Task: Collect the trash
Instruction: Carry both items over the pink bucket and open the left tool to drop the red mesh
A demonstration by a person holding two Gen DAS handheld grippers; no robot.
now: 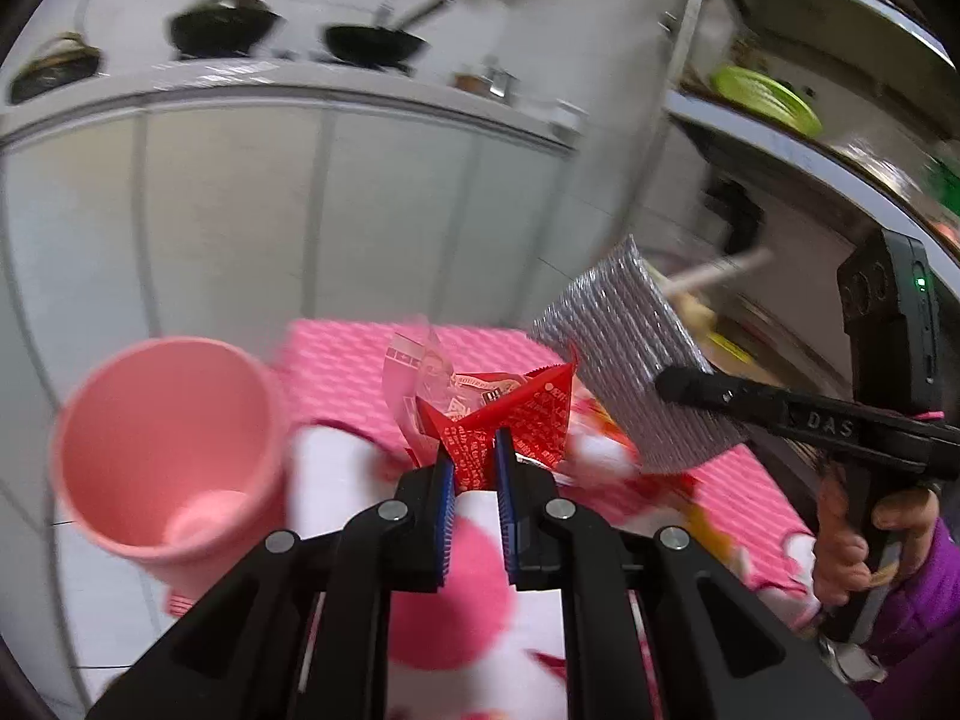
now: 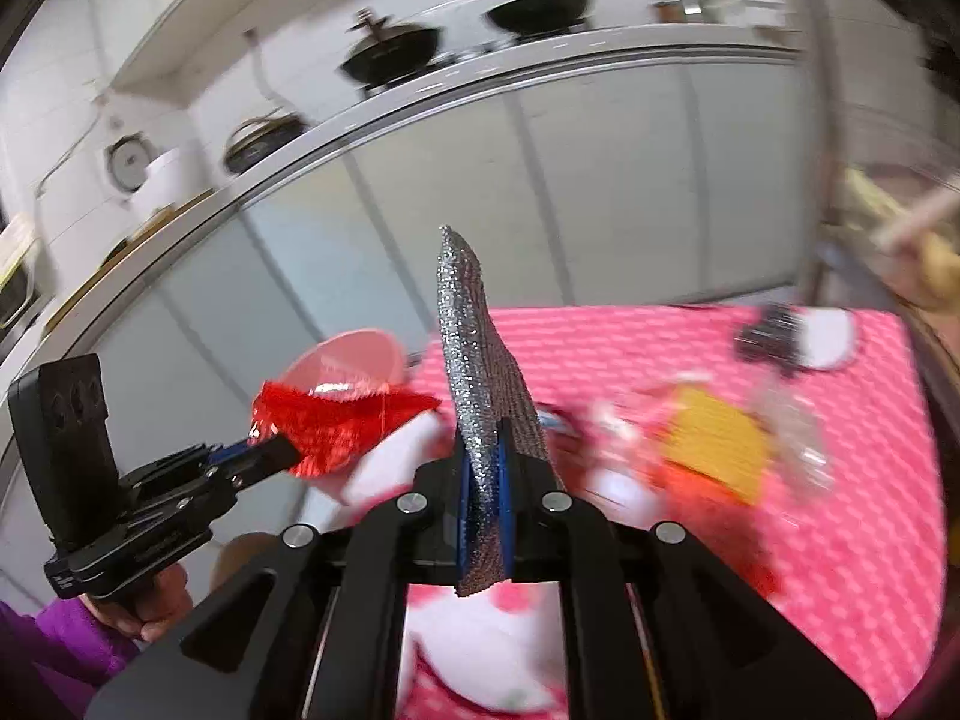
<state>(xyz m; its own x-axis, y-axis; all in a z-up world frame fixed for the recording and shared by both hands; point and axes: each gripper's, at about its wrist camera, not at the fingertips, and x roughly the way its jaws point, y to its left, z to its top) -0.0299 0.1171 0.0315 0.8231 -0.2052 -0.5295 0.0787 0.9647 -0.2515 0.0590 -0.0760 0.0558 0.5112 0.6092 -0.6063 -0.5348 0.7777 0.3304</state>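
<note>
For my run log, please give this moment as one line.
left gripper: shut on red wrapper | right gripper: shut on silver pouch | pink cup: on table, empty

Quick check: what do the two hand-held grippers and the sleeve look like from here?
Both hand-held grippers, left and right, are matte black with blue ribbed pads and silver pivot bolts. The right one carries raised "DAS" lettering and a black box with a green light. The sleeve is purple.

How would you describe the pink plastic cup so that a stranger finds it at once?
Look at the pink patterned tablecloth. Near its left side, beside the red crinkled wrapper, is the pink plastic cup. It is the only smooth, round, hollow thing there; its neighbours are flat scraps.
</note>
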